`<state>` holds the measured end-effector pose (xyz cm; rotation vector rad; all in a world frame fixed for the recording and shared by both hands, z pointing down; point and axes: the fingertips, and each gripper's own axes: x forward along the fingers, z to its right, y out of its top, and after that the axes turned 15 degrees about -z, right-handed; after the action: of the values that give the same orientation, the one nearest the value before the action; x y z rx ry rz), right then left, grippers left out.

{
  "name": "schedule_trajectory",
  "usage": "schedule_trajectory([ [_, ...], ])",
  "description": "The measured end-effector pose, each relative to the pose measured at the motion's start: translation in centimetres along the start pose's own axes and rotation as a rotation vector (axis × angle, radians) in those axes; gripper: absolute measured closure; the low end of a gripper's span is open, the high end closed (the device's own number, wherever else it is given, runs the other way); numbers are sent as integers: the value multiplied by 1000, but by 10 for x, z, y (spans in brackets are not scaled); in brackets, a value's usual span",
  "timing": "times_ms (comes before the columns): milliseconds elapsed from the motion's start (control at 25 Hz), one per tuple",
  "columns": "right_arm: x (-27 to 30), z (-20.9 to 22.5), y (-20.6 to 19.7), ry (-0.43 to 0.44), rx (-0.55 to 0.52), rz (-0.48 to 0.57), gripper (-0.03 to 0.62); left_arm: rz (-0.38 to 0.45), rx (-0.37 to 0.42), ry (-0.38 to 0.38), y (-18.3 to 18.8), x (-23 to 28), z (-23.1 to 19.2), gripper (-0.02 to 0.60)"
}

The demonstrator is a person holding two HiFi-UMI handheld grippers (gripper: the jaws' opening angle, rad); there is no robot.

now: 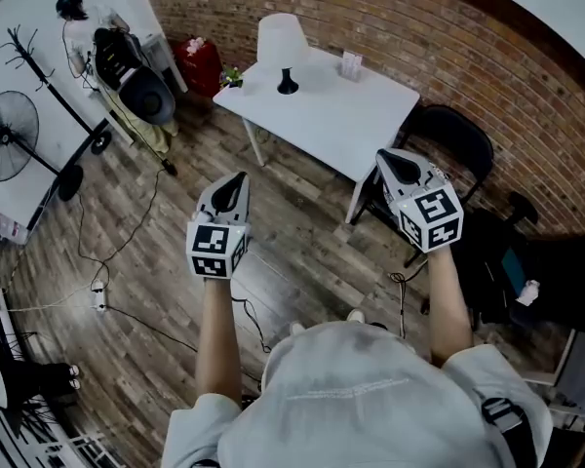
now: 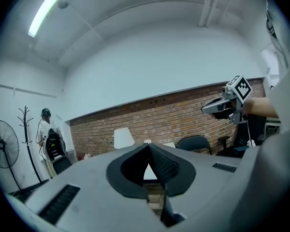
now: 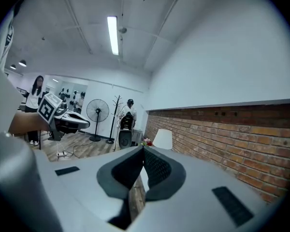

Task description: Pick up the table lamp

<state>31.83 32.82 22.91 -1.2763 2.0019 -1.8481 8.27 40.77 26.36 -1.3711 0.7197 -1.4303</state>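
The table lamp [image 1: 282,45] has a white shade and a black base and stands upright at the far left of a white table [image 1: 356,115]. It also shows small in the left gripper view as the lamp [image 2: 123,138], and in the right gripper view as the lamp [image 3: 163,139]. My left gripper [image 1: 235,180] is held in the air over the wooden floor, well short of the table, its jaws shut on nothing. My right gripper [image 1: 394,160] hovers near the table's right front corner, also shut and empty. Both are far from the lamp.
A small box [image 1: 351,64] stands at the table's back edge. A black chair [image 1: 455,140] sits right of the table by the brick wall. A floor fan [image 1: 5,136], a coat rack [image 1: 41,68], a red bag [image 1: 201,62] and floor cables [image 1: 97,295] are at the left.
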Motion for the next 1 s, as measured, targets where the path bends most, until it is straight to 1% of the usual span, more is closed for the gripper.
schedule_trajectory([
  [160,6,-5,-1,-18,24,-5,591,-9,6,-10,-11,-1,-7,569],
  [280,11,-14,2,-17,16,-14,586,-21,18,-9,-19,-3,-13,569],
  [480,22,-34,2,-10,12,-35,568,-19,1,-30,-31,-8,-27,569],
  [680,33,-59,6,-19,7,-48,559,-35,29,-43,-49,-16,-45,569],
  [840,40,-79,7,-22,-1,-71,546,-27,17,-59,-59,-21,-61,569],
  [1000,50,-87,6,-13,-1,-87,505,-18,-4,-70,-65,-18,-70,569],
])
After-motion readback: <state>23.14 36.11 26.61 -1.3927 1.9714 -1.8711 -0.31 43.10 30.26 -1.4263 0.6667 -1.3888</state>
